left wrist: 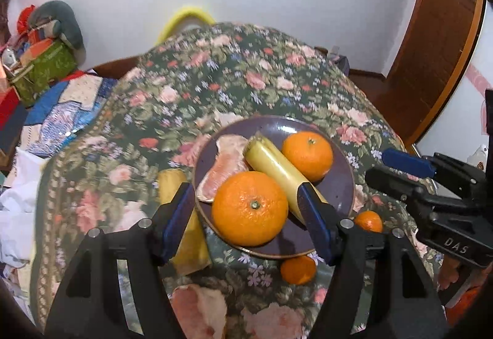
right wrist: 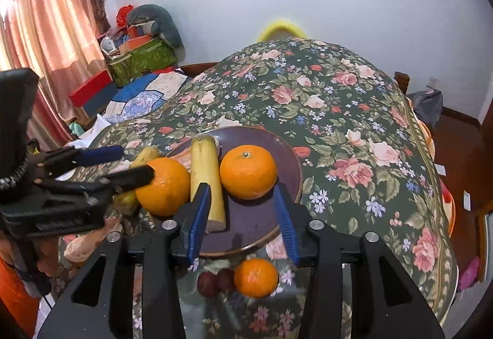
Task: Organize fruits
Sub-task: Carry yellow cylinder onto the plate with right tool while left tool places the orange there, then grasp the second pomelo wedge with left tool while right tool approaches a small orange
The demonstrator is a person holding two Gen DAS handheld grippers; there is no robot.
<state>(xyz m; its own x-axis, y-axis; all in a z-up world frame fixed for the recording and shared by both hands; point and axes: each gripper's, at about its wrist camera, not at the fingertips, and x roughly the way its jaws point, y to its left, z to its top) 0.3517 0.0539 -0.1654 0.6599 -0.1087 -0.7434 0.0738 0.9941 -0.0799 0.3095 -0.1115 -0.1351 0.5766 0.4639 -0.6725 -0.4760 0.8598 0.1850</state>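
Both grippers hang over the near edge of the purple plate (left wrist: 339, 185), jaws apart on each, nothing held.

On the plate: big orange (left wrist: 249, 209) at the front left, a second orange (left wrist: 307, 155) at the back right, a banana piece (left wrist: 277, 171) lying diagonal btwn them, and a pink grapefruit wedge (left wrist: 222, 166) behind.

Left gripper (left wrist: 246, 215) has its fingers either side of the big orange, w/ room to spare. Can't tell if it's low enough to bite, or only lined up from above.

Right gripper (right wrist: 243, 225) points at the other orange (right wrist: 248, 171), which sits just ahead of the fingertips, roughly centred in the gap. The banana piece (right wrist: 207, 179) runs nearly along the left finger, long axis toward the camera, so it's close to getting nudged.

Still off the plate: a small orange (right wrist: 255, 277) right under the right gripper w/ two dark plums (right wrist: 217, 281) touching it, another small orange (left wrist: 368, 221) nearby, a whole banana (left wrist: 185, 215) by the left finger, and another grapefruit wedge (left wrist: 200, 311) at the near edge.

My guess: the small orange is next, and the right hand is nearer. It lies behind the jaws, so pull back and drop.
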